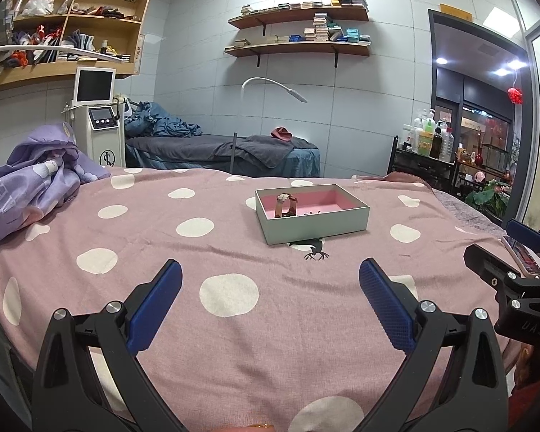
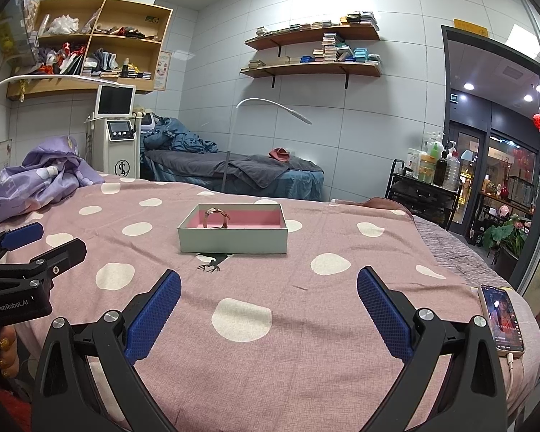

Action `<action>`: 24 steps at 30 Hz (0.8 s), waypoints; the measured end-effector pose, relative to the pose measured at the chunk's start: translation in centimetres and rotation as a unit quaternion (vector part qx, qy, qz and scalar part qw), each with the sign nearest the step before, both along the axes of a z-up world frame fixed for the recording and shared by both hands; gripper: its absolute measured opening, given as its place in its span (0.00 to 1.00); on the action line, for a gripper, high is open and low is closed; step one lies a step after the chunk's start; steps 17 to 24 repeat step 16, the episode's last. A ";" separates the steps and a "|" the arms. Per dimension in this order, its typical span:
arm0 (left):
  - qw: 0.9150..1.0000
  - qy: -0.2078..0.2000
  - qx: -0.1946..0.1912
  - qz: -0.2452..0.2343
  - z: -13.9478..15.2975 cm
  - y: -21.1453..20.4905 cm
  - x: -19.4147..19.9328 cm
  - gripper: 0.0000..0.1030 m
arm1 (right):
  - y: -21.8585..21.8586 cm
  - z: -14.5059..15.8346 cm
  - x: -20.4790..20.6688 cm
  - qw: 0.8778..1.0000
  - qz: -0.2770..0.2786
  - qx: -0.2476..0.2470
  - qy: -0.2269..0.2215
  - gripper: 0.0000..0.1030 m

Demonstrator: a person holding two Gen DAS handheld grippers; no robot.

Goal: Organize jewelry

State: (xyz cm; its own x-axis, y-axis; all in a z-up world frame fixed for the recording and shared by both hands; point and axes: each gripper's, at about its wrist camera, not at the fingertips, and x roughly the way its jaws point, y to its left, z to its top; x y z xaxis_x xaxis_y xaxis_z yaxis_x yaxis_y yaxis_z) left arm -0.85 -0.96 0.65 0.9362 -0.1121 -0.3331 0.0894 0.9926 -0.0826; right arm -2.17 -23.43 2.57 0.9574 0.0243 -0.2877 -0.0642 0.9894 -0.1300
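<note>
A pink polka-dot bed (image 1: 234, 324) in a tiled treatment room carries one box (image 1: 316, 228), one watch (image 1: 286, 206); left gripper (image 1: 270, 280) and right gripper (image 2: 269, 289) gape empty.

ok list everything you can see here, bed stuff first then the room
box: one, pale green outside, pink lining, open, middle of the bedspread
watch: one, brownish strap, upright inside the box, left part
small items: a few, too small to identify, on the box floor
bedspread: one, pink with white dots
phone: one, screen lit, cable attached, right edge of the bed
quilt: one, lilac, bunched at far left
machine: one, white, with screen, behind the bed
wall shelves: two, wooden, stacked small boxes
left gripper: open, empty
right gripper: open, empty
</note>
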 end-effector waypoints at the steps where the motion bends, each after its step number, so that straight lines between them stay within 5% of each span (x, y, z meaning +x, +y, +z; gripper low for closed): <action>1: 1.000 0.001 -0.001 -0.001 0.0 0.0 0.0 0.94 | 0.0 0.0 0.0 1.000 0.000 0.000 0.000 0.94; 24: 1.000 0.005 0.007 0.006 -0.1 -0.3 0.3 0.94 | 0.1 0.0 0.0 1.000 -0.001 0.000 0.000 0.94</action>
